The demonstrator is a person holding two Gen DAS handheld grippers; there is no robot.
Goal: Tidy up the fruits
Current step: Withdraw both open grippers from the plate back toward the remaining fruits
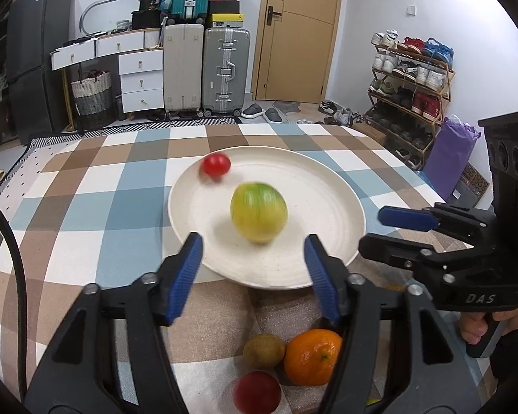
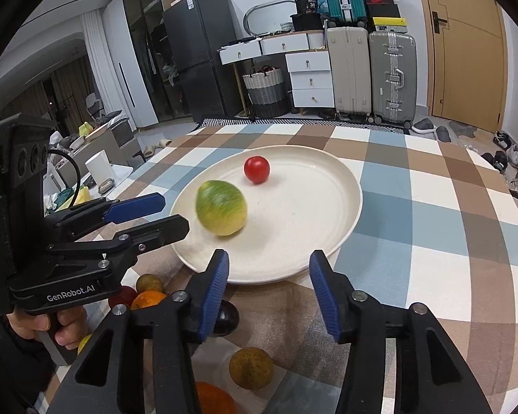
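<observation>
A white plate sits on the checked counter, just beyond both sets of tongs. On it lie a yellow-green fruit, blurred in both views as if rolling, and a small red tomato at the far left part of the plate, which looks smeared in the left view and sharp in the right. Neither touches the tongs.

The left tongs are released, their blue pads apart with nothing between them, poised over the near rim of the plate. The green fruit lies straight ahead of them, a little farther in. The right tongs are also released and empty, over the near rim; from them the green fruit lies ahead and to the left, the tomato farther off.

The fruit still to be sorted lies on the counter near the person, below and behind the tips. An orange, a brownish kiwi-like fruit and a red fruit cluster under the left tongs, so the left hand is nearer those. A dark plum-like fruit sits just under the right tongs' left pad, with a brownish round fruit nearer still; the right hand is better placed there. The coming move probably calls for drawing back and down toward this near cluster, not forward.
</observation>
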